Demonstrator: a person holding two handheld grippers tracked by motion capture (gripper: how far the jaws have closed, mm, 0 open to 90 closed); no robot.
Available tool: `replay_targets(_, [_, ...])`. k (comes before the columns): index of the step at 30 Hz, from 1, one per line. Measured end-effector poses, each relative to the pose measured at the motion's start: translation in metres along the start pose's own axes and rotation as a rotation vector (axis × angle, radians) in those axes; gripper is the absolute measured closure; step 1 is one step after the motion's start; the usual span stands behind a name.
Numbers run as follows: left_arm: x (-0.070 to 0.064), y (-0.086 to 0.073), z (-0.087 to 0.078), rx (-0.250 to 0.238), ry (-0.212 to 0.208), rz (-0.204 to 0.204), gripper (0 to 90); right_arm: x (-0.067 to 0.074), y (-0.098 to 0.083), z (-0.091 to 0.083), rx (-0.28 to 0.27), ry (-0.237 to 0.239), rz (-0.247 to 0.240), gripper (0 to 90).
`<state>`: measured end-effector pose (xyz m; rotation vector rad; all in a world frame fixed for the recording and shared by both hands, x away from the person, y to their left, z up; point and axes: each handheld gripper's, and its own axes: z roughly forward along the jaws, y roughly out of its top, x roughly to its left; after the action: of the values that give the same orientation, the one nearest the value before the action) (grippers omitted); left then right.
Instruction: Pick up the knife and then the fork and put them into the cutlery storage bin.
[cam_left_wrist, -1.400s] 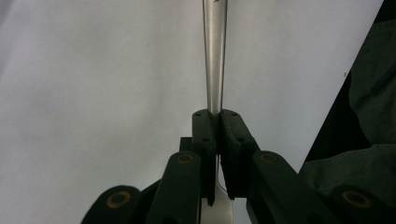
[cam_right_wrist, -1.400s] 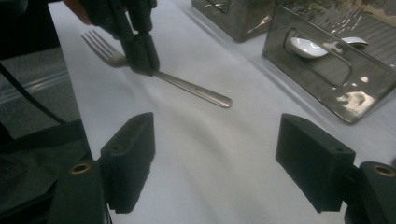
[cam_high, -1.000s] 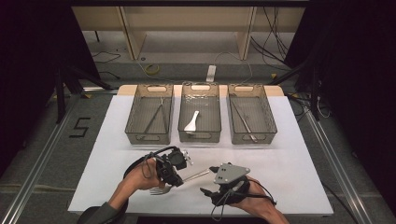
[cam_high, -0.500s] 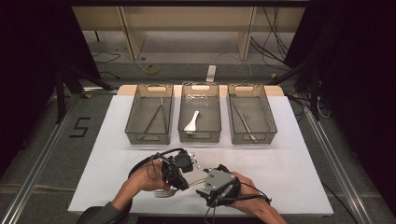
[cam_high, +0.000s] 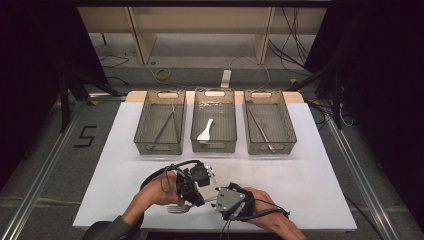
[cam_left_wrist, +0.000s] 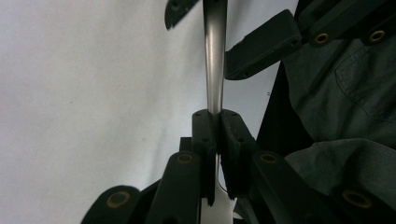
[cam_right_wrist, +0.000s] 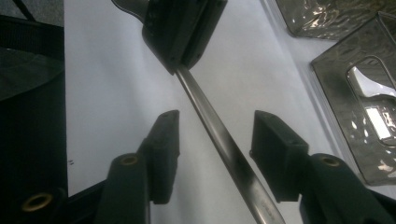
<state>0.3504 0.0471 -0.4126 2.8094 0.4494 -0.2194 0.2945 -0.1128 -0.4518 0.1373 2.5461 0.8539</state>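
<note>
A metal fork (cam_high: 177, 208) hangs just above the white table (cam_high: 310, 170) near its front edge, tines to the left. My left gripper (cam_high: 196, 200) is shut on the fork near the base of its handle; in the left gripper view the pads (cam_left_wrist: 205, 135) clamp the shiny handle (cam_left_wrist: 215, 60). My right gripper (cam_high: 215, 199) faces it from the right. Its jaws have just been closing, and the handle (cam_right_wrist: 210, 121) runs between its pads (cam_right_wrist: 275, 149) with a gap on each side. The left gripper (cam_right_wrist: 180, 63) shows just beyond, holding the handle.
Three clear bins stand in a row at the table's back: the left bin (cam_high: 142, 145) holds metal tongs, the middle bin (cam_high: 192, 145) a white spoon (cam_high: 205, 131), the right bin (cam_high: 290, 142) a long metal utensil. Cables lie on the floor behind.
My right gripper has moved left up to the fork's handle and its jaws have narrowed around it. My left gripper has kept its hold on the fork.
</note>
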Motion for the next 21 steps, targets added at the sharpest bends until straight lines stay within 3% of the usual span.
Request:
replay_targets(4, [-0.0002, 0.0014, -0.0002, 0.009, -0.006, 0.011, 84.5, 0.0004, 0.0001, 0.0003, 0.024, -0.007, -0.058, 59.4])
replay_targets(13, [-0.0009, 0.0024, 0.0024, 0.005, -0.025, 0.023, 84.3, 0.0040, -0.0005, 0.0000, 0.022, -0.004, -0.106, 74.5])
replay_targets(16, [-0.0002, 0.0009, -0.0022, -0.018, -0.024, 0.044, 84.8, 0.0049, -0.0008, -0.0009, 0.025, 0.014, -0.131, 84.1])
replay_targets(18, [-0.0016, 0.0006, -0.0027, -0.014, -0.021, 0.064, 84.6, 0.0069, -0.0003, -0.0020, 0.021, 0.020, -0.152, 86.4])
replay_targets(19, [-0.0021, 0.0006, -0.0017, -0.015, -0.020, 0.071, 84.4, 0.0065, 0.0005, -0.0033, 0.038, 0.041, -0.191, 87.2])
replay_targets(21, [-0.0011, 0.0007, 0.0007, -0.022, -0.024, 0.063, 83.8, 0.0080, 0.0005, -0.0032, 0.052, 0.044, -0.207, 87.6])
